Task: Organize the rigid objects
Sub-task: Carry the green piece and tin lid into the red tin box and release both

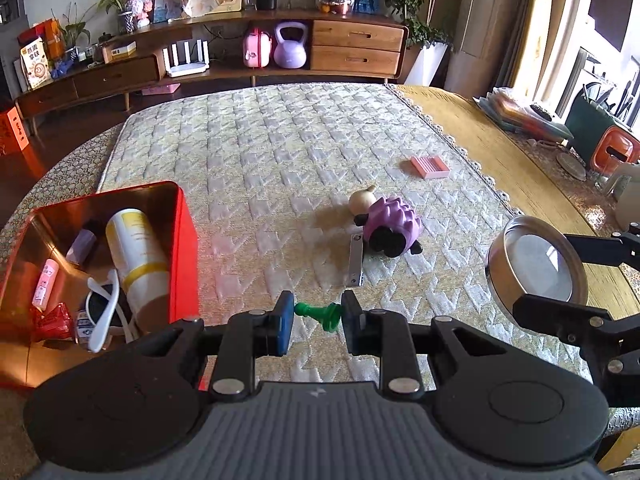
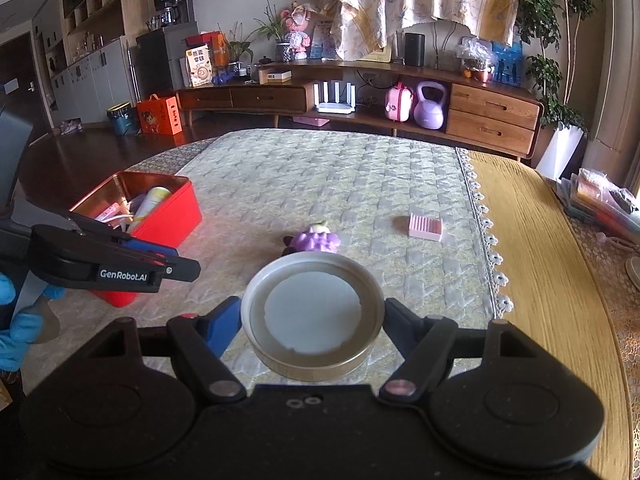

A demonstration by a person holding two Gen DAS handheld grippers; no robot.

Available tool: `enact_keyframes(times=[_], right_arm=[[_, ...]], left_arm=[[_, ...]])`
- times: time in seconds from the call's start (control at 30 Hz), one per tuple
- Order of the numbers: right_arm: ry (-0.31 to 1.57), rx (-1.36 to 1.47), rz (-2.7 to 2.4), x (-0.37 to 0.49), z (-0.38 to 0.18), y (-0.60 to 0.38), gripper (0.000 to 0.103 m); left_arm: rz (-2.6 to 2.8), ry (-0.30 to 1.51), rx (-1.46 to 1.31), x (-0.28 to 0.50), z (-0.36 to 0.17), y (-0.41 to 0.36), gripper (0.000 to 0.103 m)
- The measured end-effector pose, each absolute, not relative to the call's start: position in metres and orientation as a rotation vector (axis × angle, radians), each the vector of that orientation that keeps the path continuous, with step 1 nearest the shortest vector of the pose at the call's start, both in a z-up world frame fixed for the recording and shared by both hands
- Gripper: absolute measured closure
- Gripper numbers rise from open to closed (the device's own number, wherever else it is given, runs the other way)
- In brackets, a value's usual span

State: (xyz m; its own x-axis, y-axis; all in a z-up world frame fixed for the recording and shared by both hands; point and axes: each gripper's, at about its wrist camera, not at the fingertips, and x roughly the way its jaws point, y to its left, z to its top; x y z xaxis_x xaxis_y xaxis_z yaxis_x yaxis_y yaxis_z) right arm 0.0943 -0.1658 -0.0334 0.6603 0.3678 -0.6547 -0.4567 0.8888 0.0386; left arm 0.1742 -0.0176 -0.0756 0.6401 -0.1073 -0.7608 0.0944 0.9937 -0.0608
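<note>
- My left hand-held gripper (image 1: 316, 314) is pinched on a green chess pawn (image 1: 320, 314), held off the quilted tabletop (image 1: 280, 152).
- Pawn's long axis runs crosswise between the pads: round head on the left pad, flared base on the right.
- Red tin box (image 1: 182, 240) sits just left of this gripper, open side up, already holding a bottle, sunglasses and small bits. I judge the drop needs a short swing left.
- My right hand-held gripper (image 2: 312, 320) is clamped across a round metal lid (image 2: 312, 314), hollow side up, roughly level.
- Box (image 2: 176, 212) lies well left of the lid, so the left gripper is nearer.
- Purple toy (image 1: 394, 224), metal strip (image 1: 356, 264) and pink block (image 1: 430, 167) are still loose on the tabletop.
</note>
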Motion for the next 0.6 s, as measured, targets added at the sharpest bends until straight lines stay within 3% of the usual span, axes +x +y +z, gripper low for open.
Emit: enact_keyframes(times=[0.6], right_arm=[[0.662,-0.195,0.563,0.057,0.013,-0.073,0.027]], left_arm=[[-0.084,0.818,-0.079,0.129,-0.029,0.077,0.078]])
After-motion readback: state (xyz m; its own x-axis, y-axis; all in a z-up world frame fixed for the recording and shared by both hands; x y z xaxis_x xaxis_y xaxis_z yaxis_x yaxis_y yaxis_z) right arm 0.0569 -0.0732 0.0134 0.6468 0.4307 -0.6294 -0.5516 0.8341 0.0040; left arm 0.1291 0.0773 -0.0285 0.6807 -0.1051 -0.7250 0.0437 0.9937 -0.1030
